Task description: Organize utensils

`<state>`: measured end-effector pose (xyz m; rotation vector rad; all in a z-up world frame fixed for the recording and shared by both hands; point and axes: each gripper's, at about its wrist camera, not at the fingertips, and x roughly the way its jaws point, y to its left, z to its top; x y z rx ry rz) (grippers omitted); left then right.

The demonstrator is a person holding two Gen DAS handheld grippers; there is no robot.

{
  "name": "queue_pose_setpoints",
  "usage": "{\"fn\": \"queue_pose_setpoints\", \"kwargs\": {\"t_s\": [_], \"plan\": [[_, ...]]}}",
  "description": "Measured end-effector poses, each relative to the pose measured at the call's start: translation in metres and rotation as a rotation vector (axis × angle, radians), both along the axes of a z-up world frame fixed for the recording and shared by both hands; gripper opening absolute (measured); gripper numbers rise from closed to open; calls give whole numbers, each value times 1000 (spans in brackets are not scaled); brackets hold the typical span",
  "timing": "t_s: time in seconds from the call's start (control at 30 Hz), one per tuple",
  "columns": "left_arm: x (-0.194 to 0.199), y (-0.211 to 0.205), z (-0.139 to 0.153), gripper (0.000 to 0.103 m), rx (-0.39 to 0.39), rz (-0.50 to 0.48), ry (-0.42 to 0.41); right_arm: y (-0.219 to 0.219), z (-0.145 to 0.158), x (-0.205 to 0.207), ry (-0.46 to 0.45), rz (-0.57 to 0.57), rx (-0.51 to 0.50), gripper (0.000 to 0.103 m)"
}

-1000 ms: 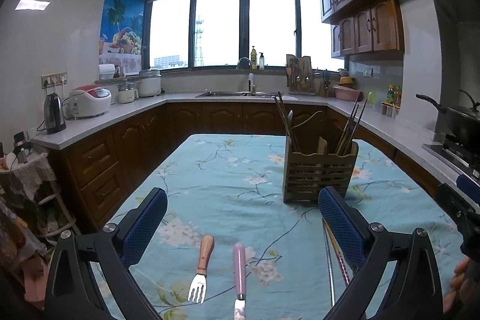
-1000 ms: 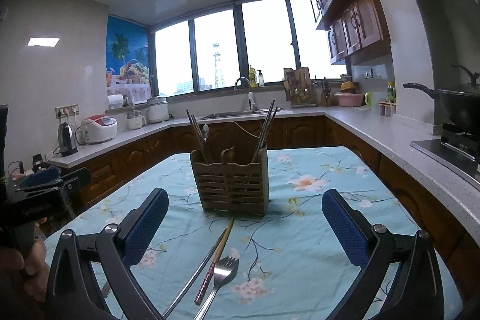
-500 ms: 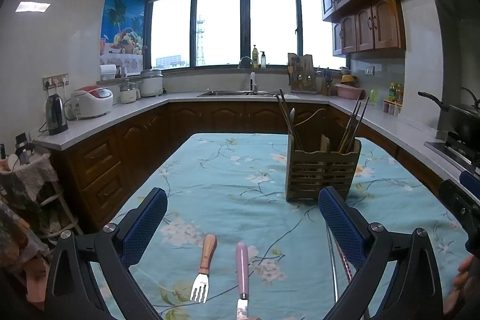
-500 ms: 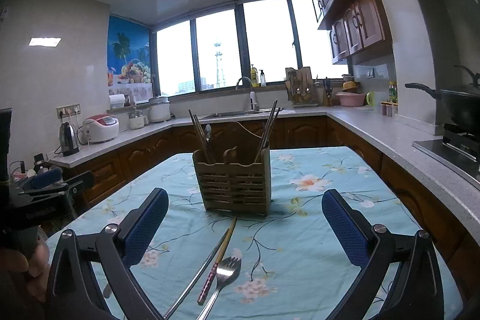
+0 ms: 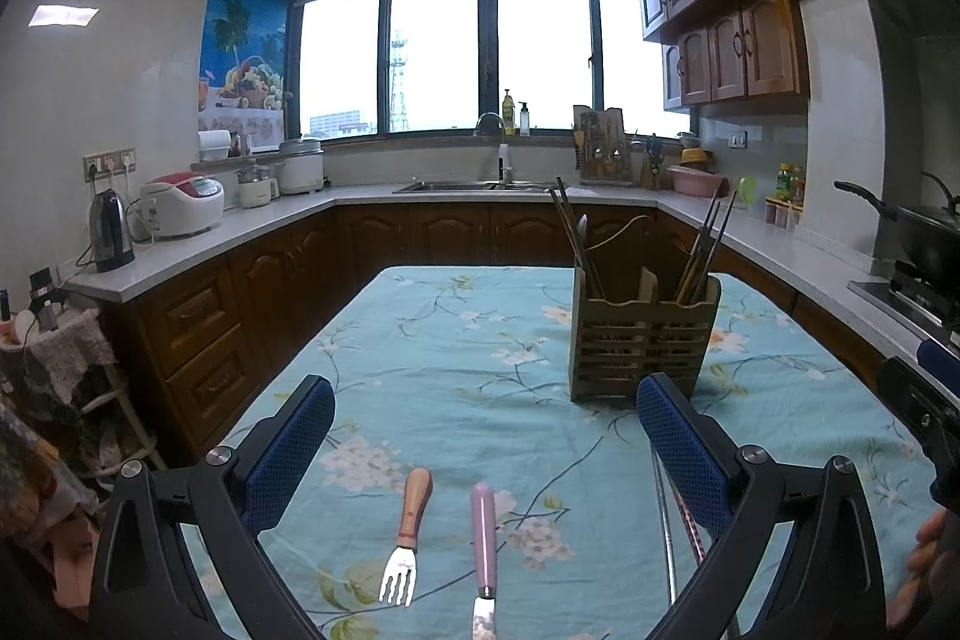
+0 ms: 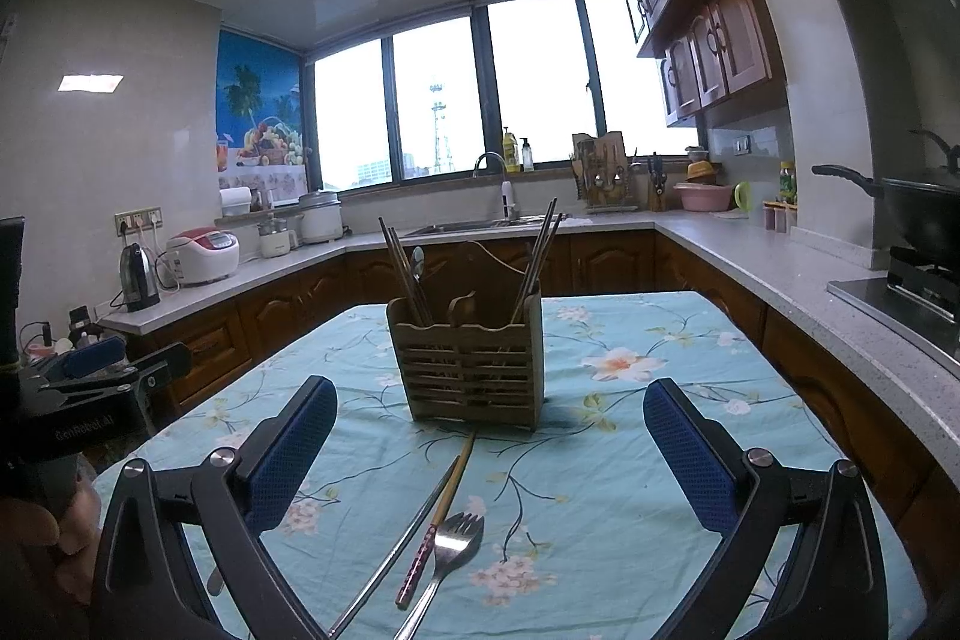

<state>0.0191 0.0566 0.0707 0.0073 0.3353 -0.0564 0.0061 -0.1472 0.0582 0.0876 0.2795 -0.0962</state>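
A slatted wooden utensil holder [image 5: 643, 347] [image 6: 473, 365] stands on the floral tablecloth, with chopsticks and a spoon in it. My left gripper [image 5: 485, 451] is open and empty above a wooden-handled fork [image 5: 407, 538] and a pink-handled knife [image 5: 483, 544]. My right gripper [image 6: 489, 451] is open and empty above a metal fork [image 6: 447, 559], a wooden chopstick [image 6: 437, 511] and a metal chopstick [image 6: 393, 550] lying in front of the holder. Those chopsticks [image 5: 675, 526] also show at the right in the left wrist view.
The table [image 5: 456, 340] sits in a U-shaped kitchen with counters on three sides. A kettle [image 5: 111, 232] and rice cooker [image 5: 183, 205] stand on the left counter, a wok [image 6: 918, 211] on the right stove. The left gripper's body [image 6: 78, 394] shows at the right wrist view's left edge.
Both grippers have drifted slightly; the holder and utensils appear a little shifted in each view. Both stay open and empty. No utensil has moved on the cloth.
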Motion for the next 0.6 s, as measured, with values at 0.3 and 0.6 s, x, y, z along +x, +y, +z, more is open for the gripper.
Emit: {"fn": "queue_pose_setpoints", "kwargs": {"t_s": [0.3, 0.6], "plan": [[-1, -1, 0, 102, -2, -1, 1, 0, 0, 0, 1, -1, 0, 103], [-1, -1, 0, 102, 0, -3, 2, 0, 0, 0, 0, 0, -1, 103]]}}
